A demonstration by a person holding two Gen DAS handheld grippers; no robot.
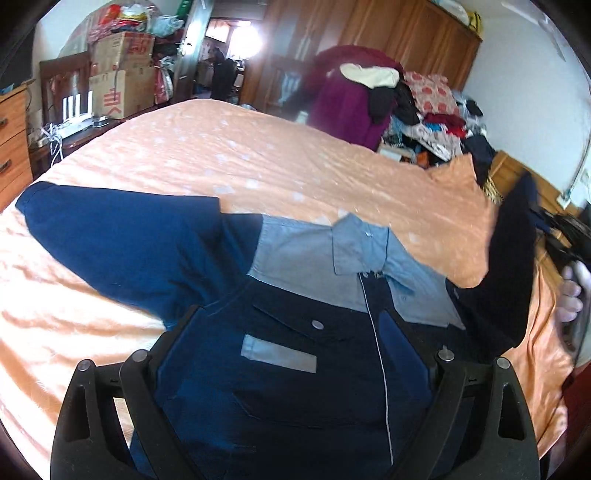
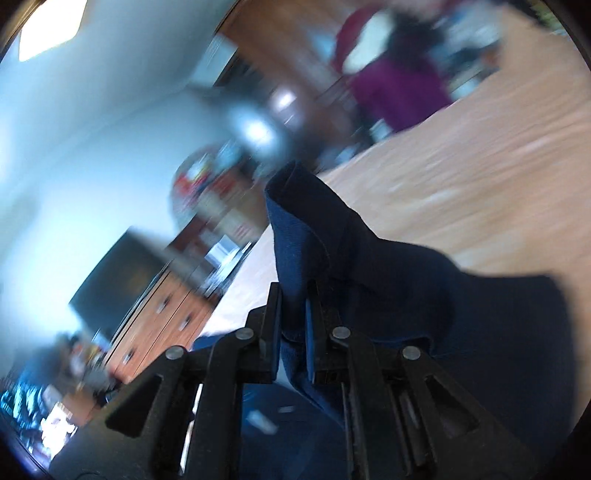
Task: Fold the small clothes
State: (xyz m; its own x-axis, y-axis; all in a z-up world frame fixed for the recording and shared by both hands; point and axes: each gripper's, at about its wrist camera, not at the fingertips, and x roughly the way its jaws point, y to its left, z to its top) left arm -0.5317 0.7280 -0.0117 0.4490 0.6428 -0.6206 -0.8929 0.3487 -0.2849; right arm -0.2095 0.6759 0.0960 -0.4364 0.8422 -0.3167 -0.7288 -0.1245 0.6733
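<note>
The left gripper (image 1: pixel 291 369) fills the bottom of its frame, jaws spread wide. The right gripper (image 2: pixel 291 325), at lower centre of its tilted view, is clamped on dark blue cloth. A bare hand (image 1: pixel 570 295) shows at the right edge of the left view.

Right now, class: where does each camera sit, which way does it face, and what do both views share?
Left wrist: sits on the left gripper, open above the shirt, looking across the bed toward the wardrobe; a hand shows at the right edge.
Right wrist: sits on the right gripper, tilted and blurred, shut on a dark blue fold of the shirt; no hand shows.
Shared: shirt, bed, wardrobe, purple garment.
</note>
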